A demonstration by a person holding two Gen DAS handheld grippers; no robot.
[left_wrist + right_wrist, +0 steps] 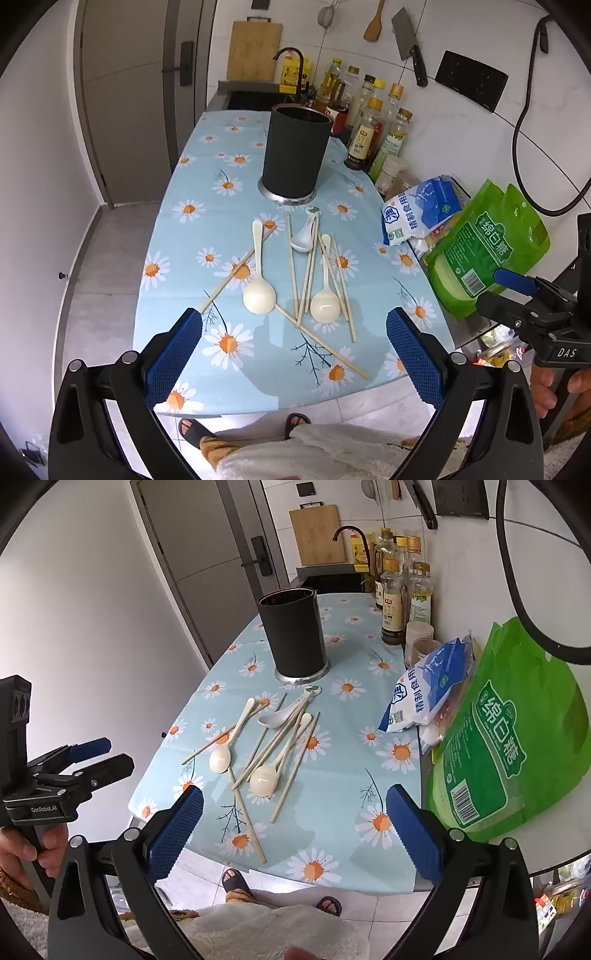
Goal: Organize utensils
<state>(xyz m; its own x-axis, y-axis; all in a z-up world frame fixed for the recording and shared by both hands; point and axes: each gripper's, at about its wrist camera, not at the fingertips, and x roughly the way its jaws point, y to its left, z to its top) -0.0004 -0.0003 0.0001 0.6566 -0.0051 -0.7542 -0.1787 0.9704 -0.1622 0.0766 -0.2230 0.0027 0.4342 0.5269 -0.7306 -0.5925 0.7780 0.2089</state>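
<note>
I have both grippers hanging over the near edge of the desk (177,236), angled down, and nothing is picked up yet: the left gripper (293,334) has its blue fingers (173,354) spread wide with only tablecloth between them, and the right gripper (295,812) is just as wide and just as empty. The utensils lie loose in the middle of the daisy cloth, at about 12 o'clock from my left gripper: two cream spoons, one (258,291) to the left and one (325,304) to the right, a pale ceramic spoon (303,240) beyond them, and a scatter of chopsticks (306,266) crossing over and under each other. The dark holder (295,151) stands upright further out, also near 12 o'clock, its mouth open. I judge the clean way in is to take a piece lying on top first, pinching a spoon across its thin handle rather than its bowl, and to leave the crossed chopsticks until the spoons are off them, since dragging one would stir the rest. Each piece should go handle-down into the holder without knocking its rim. Readable writing: "DAS" on the right gripper's body in the left view, "GenRobot.AI" on the left one's in the right view, "绵白糖" on the green bag (517,746) at 2 o'clock, and "精制食用" on the blue and white bag (424,694).
</note>
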